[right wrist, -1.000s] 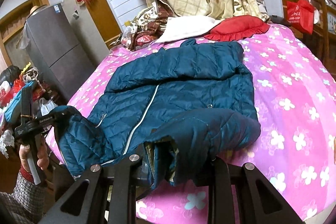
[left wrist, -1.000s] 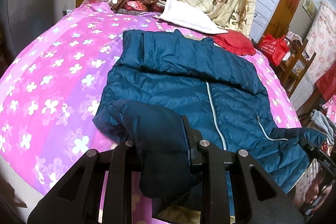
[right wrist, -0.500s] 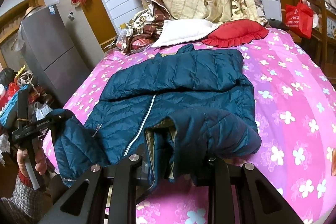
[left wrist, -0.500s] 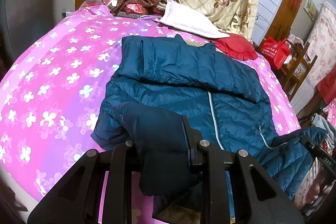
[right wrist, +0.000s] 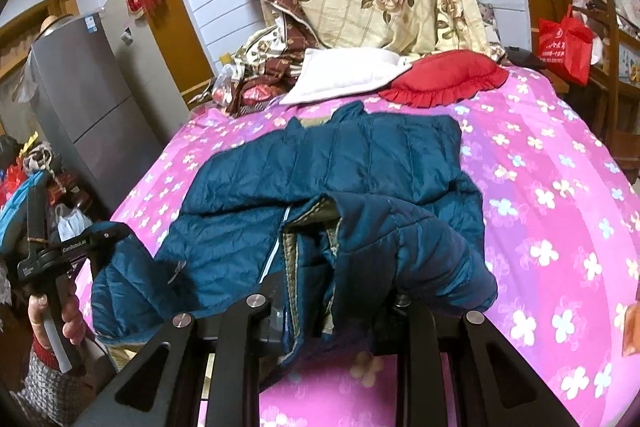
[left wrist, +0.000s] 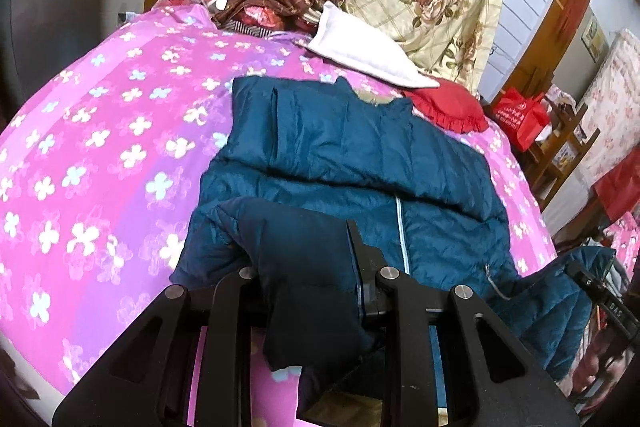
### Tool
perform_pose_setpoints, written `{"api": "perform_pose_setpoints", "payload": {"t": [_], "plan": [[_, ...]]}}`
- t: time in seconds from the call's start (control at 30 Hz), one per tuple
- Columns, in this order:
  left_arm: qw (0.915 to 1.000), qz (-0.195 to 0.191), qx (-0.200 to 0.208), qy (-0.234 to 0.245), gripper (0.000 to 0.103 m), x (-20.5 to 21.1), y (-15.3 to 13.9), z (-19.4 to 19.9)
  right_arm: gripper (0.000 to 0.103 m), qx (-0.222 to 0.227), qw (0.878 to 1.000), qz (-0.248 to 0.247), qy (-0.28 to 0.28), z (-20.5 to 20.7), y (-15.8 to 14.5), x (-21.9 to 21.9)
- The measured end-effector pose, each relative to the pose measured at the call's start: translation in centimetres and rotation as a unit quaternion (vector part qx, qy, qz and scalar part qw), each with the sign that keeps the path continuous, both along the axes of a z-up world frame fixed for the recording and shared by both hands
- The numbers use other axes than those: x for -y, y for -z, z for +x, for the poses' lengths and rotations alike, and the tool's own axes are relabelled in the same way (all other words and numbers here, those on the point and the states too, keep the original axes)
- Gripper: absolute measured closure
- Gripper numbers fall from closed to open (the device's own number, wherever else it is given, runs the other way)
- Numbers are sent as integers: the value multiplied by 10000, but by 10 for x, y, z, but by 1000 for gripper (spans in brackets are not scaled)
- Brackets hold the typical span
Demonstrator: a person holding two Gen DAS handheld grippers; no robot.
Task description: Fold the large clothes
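On the pink flowered bedspread (left wrist: pixel 100 155) lies a teal quilted jacket (left wrist: pixel 360 163), front up, collar towards the white pillow (left wrist: pixel 360 55) and red cushion (right wrist: pixel 444 79) at the head of the bed. Both grippers pinch its hem, lifted off the bed — the left gripper (left wrist: pixel 312 279) is clamped narrowly on one bottom corner, the right gripper (right wrist: pixel 332 303) likewise on the other, which curls over to show the olive lining.
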State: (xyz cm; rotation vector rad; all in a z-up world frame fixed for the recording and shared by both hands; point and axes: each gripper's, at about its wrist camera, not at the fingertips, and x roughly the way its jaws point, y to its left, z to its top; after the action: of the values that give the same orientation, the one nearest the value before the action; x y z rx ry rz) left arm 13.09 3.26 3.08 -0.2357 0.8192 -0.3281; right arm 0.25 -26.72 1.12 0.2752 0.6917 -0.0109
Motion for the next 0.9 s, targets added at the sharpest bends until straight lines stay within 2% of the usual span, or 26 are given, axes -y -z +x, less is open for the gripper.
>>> {"api": "perform_pose_setpoints", "payload": {"t": [0.1, 0.43, 0.9], "plan": [[9999, 52, 137, 7, 80, 3, -7, 4, 79, 67, 10000, 7, 73, 8, -5, 3], [9999, 82, 131, -62, 80, 5, -7, 16, 80, 78, 9997, 120, 189, 19, 1, 10], [9984, 495, 199, -207, 80, 25, -2, 47, 80, -29, 9997, 46, 231, 63, 14, 20]]}}
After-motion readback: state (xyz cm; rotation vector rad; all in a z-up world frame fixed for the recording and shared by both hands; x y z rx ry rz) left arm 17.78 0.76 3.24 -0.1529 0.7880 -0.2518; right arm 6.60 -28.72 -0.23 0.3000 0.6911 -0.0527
